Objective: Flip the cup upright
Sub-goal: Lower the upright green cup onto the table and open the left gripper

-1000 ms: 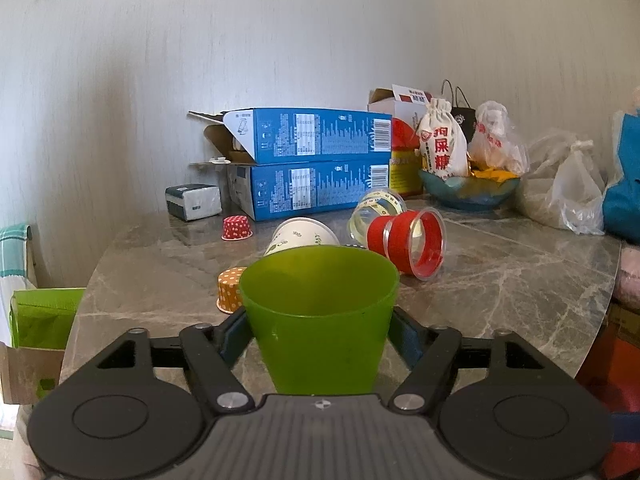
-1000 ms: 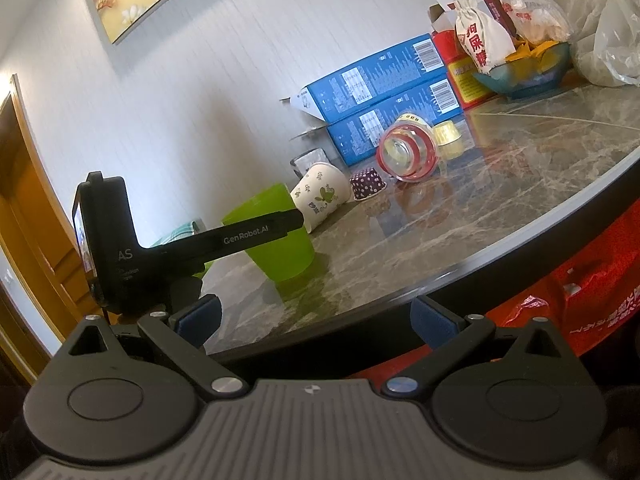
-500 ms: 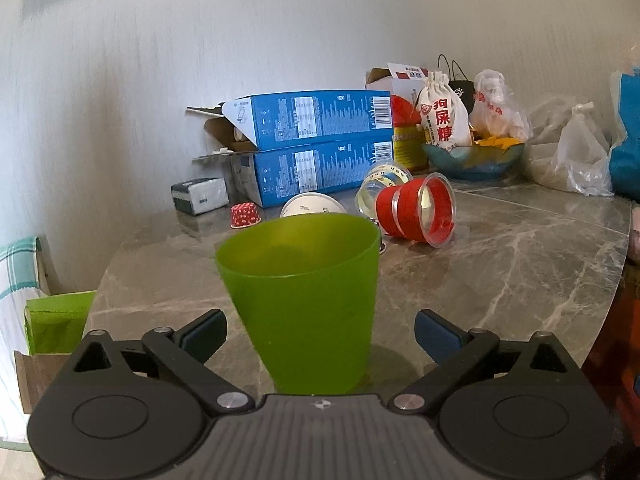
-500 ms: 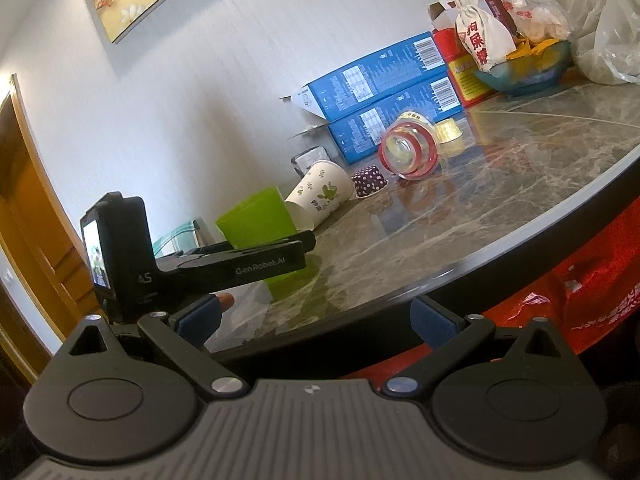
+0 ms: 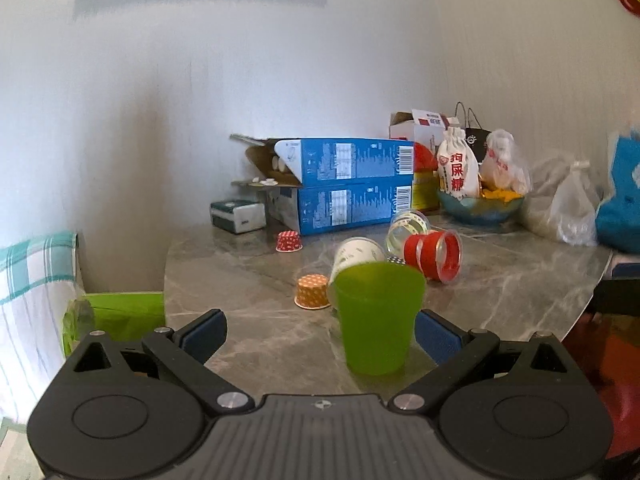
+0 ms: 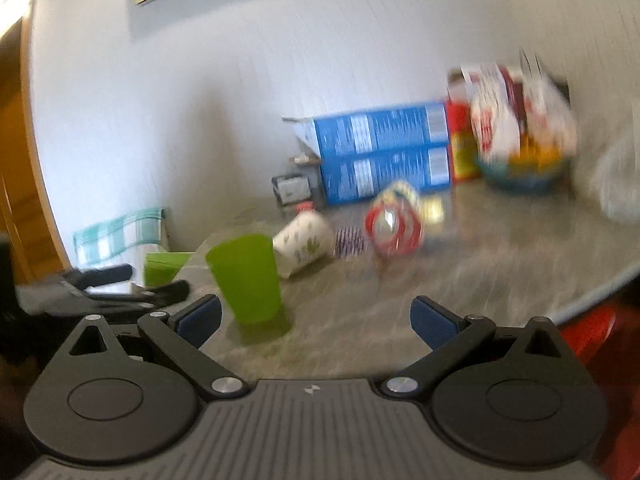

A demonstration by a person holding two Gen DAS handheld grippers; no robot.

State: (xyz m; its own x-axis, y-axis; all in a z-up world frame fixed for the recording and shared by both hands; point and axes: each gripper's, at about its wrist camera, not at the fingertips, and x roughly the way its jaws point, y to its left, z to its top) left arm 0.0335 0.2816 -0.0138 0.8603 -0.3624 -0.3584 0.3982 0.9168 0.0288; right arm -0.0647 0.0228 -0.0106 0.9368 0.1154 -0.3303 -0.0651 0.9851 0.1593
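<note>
A green plastic cup [image 5: 378, 316] stands upright, mouth up, on the grey marble table [image 5: 500, 292]. It also shows in the blurred right wrist view [image 6: 246, 280]. My left gripper [image 5: 320, 334] is open and empty, its blue pads spread wide, and the cup stands free a little beyond them toward the right pad. My right gripper [image 6: 316, 320] is open and empty, with the cup beyond its left pad. The left gripper [image 6: 132, 292] shows as dark fingers left of the cup.
Behind the green cup lie a white paper cup [image 5: 356, 254], a red-banded clear cup [image 5: 438, 252] and another clear cup [image 5: 408, 228], all on their sides. Small cupcake liners [image 5: 312, 292], stacked blue boxes [image 5: 344, 184], a bowl with bags [image 5: 480, 204] and a green box [image 5: 120, 312] are around.
My left gripper opened, let go of the green cup and drew back and up; the cup stays upright on the table. My right gripper swung toward the table, blurring its view.
</note>
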